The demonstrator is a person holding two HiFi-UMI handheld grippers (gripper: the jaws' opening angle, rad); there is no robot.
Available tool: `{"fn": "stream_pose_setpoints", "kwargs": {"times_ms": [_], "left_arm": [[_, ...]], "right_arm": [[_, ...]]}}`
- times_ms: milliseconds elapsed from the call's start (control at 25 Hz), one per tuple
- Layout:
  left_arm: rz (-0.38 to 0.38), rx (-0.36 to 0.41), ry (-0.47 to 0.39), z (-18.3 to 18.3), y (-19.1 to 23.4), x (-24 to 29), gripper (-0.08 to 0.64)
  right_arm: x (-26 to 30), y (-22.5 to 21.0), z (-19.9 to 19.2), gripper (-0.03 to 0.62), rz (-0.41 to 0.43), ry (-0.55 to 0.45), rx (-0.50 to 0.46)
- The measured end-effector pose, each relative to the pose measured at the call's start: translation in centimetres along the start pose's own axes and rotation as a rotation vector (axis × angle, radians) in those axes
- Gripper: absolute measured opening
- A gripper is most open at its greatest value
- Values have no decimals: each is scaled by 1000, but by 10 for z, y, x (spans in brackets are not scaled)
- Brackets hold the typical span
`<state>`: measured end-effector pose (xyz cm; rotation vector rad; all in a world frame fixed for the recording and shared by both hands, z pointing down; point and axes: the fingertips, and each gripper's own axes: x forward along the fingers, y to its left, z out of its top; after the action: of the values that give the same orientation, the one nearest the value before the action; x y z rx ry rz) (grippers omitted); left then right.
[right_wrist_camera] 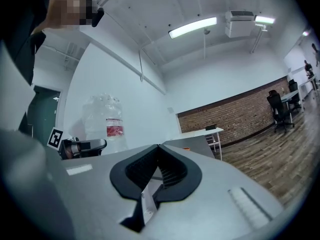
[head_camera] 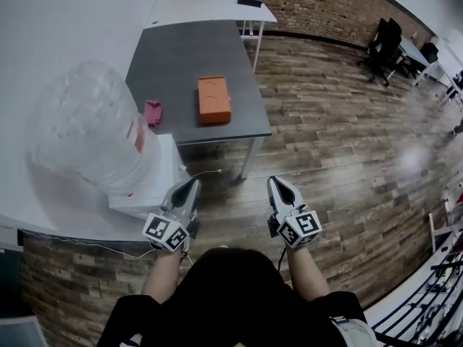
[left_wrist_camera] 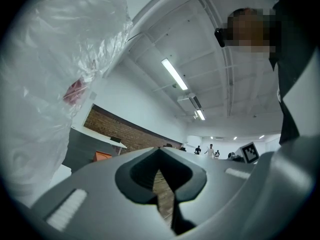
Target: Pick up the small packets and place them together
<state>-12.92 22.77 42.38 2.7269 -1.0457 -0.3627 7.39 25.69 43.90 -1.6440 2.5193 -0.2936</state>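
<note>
A person stands short of a grey table (head_camera: 181,56) with a two-jaw tool in each hand and the sorting job not yet begun. The left gripper (head_camera: 192,184) and the right gripper (head_camera: 275,182) are held out level over the wooden floor, each with its fingers pressed together and nothing visibly caught between them.

The small pink packets (head_camera: 153,111) — too far off to count or tell apart — lie at the table's near-left edge, just beside a plastic-wrapped water bottle (head_camera: 87,125) on its white stand. An orange box (head_camera: 214,100) sits alone to their right, toward the near side of the tabletop.

By the look of it nothing has been lifted or gathered. The whole task remains — reaching the table, opening a gripper, picking each packet and setting them side by side.
</note>
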Motion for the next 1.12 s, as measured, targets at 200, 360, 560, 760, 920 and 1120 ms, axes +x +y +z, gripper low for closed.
{"fn": "stream_pose_setpoints", "kwargs": {"times_ms": [200, 360, 560, 760, 920, 1120], "left_arm": [[5, -14, 15, -9, 7, 11, 0], [31, -20, 24, -15, 17, 26, 0], [75, -6, 8, -12, 38, 56, 0], [106, 7, 1, -12, 56, 92, 0], [125, 25, 1, -10, 69, 124, 0], [150, 43, -1, -6, 87, 158, 0]], "right_arm": [[10, -10, -6, 2, 1, 30, 9], [28, -29, -10, 2, 18, 53, 15], [65, -58, -1, 2, 55, 36, 10], [99, -92, 7, 2, 86, 36, 13], [122, -121, 17, 2, 90, 22, 20], [155, -150, 25, 2, 115, 29, 23]]}}
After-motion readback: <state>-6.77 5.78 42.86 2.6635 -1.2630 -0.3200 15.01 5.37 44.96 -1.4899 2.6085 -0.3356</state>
